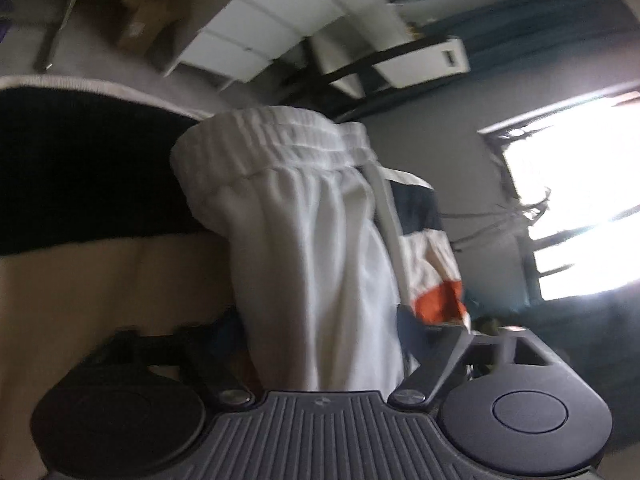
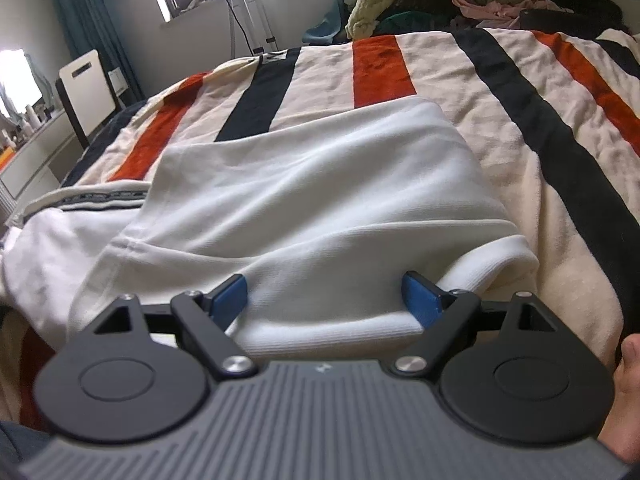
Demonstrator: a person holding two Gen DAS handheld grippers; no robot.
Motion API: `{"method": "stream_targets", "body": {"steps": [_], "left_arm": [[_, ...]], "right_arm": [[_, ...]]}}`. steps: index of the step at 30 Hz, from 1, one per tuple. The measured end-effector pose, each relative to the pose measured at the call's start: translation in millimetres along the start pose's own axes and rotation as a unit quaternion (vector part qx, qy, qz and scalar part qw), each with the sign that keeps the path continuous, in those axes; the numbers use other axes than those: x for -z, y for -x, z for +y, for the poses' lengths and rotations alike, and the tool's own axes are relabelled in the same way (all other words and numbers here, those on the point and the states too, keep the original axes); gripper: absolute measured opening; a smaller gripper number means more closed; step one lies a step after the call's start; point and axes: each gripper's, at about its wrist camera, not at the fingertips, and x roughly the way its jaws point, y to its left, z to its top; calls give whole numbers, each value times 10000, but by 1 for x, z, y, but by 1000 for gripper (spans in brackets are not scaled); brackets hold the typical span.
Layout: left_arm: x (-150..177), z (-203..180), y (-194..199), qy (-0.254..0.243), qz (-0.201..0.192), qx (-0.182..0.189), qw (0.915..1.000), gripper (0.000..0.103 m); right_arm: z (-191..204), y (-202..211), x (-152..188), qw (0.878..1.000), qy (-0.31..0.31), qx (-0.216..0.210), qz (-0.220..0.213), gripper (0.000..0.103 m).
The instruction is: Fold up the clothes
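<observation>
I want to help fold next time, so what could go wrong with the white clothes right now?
1. The left hand-held gripper has a bunched white garment hanging between its fingers; a loose grip could let it slip.
2. The right hand-held gripper is open around the ribbed hem, not pinching it, so that edge could shift and spoil the fold.
3. The garment on the blanket is wrinkled; folding now may trap creases.

Soft white cloth garment (image 2: 320,200), fuzzy blanket (image 2: 500,120)
</observation>
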Motion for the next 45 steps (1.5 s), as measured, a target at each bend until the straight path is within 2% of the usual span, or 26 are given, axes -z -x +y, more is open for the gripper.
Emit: {"method": "stream_targets", "body": {"steps": [2, 4, 9, 10, 12, 14, 20, 21, 23, 24, 25, 26, 28, 31, 35, 39, 43, 45], "left_arm": [[-12, 10, -4, 215, -47, -25, 9998, 18], [-19, 18, 0, 450, -136, 125, 9988, 15], [-23, 19, 8, 327, -192, 191, 9991, 15], [-24, 20, 5, 305, -172, 165, 9993, 16], [-28, 20, -1, 246, -129, 93, 9996, 25], [-27, 14, -4, 67, -199, -62, 9998, 54], [-21, -16, -16, -673, -410, -431, 9960, 55], [-20, -22, -20, -826, -452, -509, 9943, 53], [-17, -32, -24, -1139, -556, -698, 9895, 32], [-17, -38, -25, -1310, -613, -784, 9864, 30], [-15, -46, -23, -1577, -695, -790, 9819, 22], [-12, -55, -20, -1875, -786, -766, 9761, 19], [1, -81, -10, -2547, -1096, -764, 9577, 17], [28, -121, 11, -3467, -1586, -675, 9220, 17], [76, -177, 46, -4274, -2219, -201, 8762, 17], [152, -227, 77, -4984, -2789, 458, 8196, 17], [245, -264, 86, -5557, -3084, 979, 7658, 17], [294, -270, 84, -5763, -3149, 1169, 7450, 17]], "right_arm": [[0, -1, 0, 10000, 13, 7, -5, 87], [0, 0, 0, 10000, 4, -44, -11, 88], [-3, 2, 1, 9999, -65, -87, -39, 85], [-4, 3, 1, 9999, -73, -93, -41, 85], [-4, 3, 0, 9999, -96, -97, -43, 85], [-4, 2, 0, 9999, -104, -85, -36, 85], [3, -6, 4, 9997, 262, 7, -26, 88], [2, -8, 4, 9996, 276, 18, 2, 88], [1, -8, 3, 9998, 212, -4, -11, 88], [-1, -7, 2, 9999, 161, -41, -15, 88], [-3, -6, 1, 9999, 109, -77, -19, 88], [-5, -5, 1, 9999, 45, -105, -26, 87], [-9, -3, 0, 9998, -84, -164, -42, 85], [-23, 5, -3, 9973, -578, -390, -226, 85], [-49, 22, -9, 9864, -1433, -583, -551, 86], [-74, 43, -16, 9765, -1881, -414, -968, 86], [-100, 61, -23, 9659, -2227, 21, -1321, 86], [-113, 70, -25, 9599, -2344, 334, -1503, 86]]}}
